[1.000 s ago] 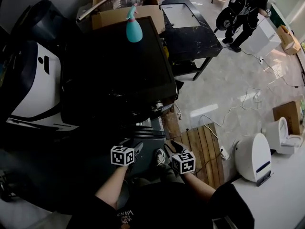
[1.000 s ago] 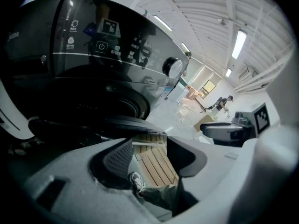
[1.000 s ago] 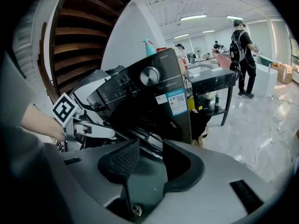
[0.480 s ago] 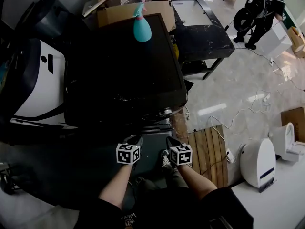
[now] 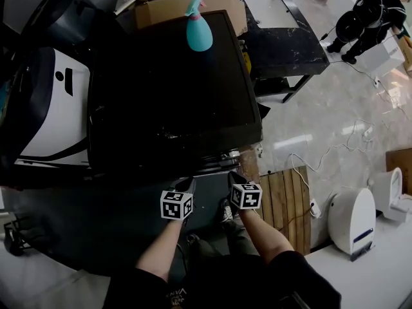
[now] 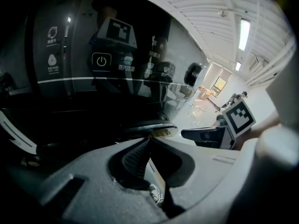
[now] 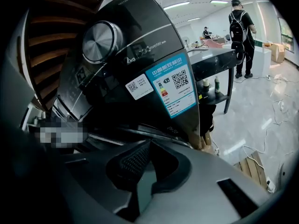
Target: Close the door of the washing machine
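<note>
At the machine's front: both grippers point down and forward, side by side, close under the front edge of the washer [image 5: 174, 82].
Left gripper [image 5: 188, 184]: jaws have just closed; the tips meet with nothing between them.
Right gripper [image 5: 232, 176]: jaws together, tips touching, holding nothing.
Marker cubes: one on each gripper, level with each other; a bare forearm runs back from each.
Door [image 6: 140, 125]: a dark curved rim low on the washer's front, just past the left jaw tips in the left gripper view. Whether it is fully shut I cannot tell. No jaw visibly touches it.
Panel [image 6: 70, 69]: glossy black, above the door, with a power symbol [image 6: 101, 60] and a thin light line across it. It mirrors a marker cube.
Knob [image 7: 99, 41]: round and metallic, high on the front in the right gripper view.
Label [image 7: 175, 90]: blue and white, with a square code, on the front below and right of the knob.
Bottle [image 5: 199, 29]: teal sprayer lying on the washer's flat black top, near the back edge.
Box [image 5: 193, 6]: cardboard, just behind the washer.
Table [image 5: 290, 37]: black, right of the washer.
Pallet [image 5: 283, 205]: wooden slats on the floor, right of the right gripper.
Person [image 5: 365, 19]: standing well apart, far right, back turned.
</note>
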A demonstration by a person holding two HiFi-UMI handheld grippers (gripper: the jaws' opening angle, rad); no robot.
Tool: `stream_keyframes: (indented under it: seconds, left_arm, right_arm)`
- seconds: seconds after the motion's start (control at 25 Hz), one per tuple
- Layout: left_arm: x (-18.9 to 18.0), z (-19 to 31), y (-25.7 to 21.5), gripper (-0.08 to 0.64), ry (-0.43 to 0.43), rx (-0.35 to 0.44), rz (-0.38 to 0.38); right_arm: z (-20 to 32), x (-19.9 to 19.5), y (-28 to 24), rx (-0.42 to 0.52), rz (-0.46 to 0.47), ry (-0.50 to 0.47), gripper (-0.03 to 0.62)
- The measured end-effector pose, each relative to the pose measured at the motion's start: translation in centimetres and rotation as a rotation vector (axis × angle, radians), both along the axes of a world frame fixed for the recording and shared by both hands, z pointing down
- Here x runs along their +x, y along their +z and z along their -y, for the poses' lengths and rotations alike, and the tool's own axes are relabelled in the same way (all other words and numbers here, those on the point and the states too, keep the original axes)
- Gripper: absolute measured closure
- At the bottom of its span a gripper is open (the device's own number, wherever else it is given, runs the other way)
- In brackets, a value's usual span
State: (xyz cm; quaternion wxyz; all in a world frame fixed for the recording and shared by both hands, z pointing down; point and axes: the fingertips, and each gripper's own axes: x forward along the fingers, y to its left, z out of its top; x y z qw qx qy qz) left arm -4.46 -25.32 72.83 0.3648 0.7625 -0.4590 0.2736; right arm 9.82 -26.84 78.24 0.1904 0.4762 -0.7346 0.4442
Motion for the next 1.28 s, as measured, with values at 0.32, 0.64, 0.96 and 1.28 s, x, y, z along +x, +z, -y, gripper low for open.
stream_keyframes:
  seconds: [0.32,0.64,0.96,1.28]
  left_arm:
    - [-0.1,0.3,0.4,0.548,-0.003,0.009,-0.004]
    - [-3.4,0.1,-0.4,0.548,-0.090,0.083,0.102]
    - [-3.5,0.1,-0.4,0.548,-0.077,0.066,0.080]
    - [-3.5,0.5,-0.4,0.548,-0.079,0.063,0.080]
  right_arm:
    - [1.5,-0.3,0.3,0.000,0.059,0.090,0.593]
    - [1.8,-0.5,0.0,0.004,0.058,0.060,0.592]
    - [1.8,-0.2,0.2,0.026,0.011,0.097,0.592]
    - [2.4,-0.1,0.5,0.027,0.005,0.134,0.594]
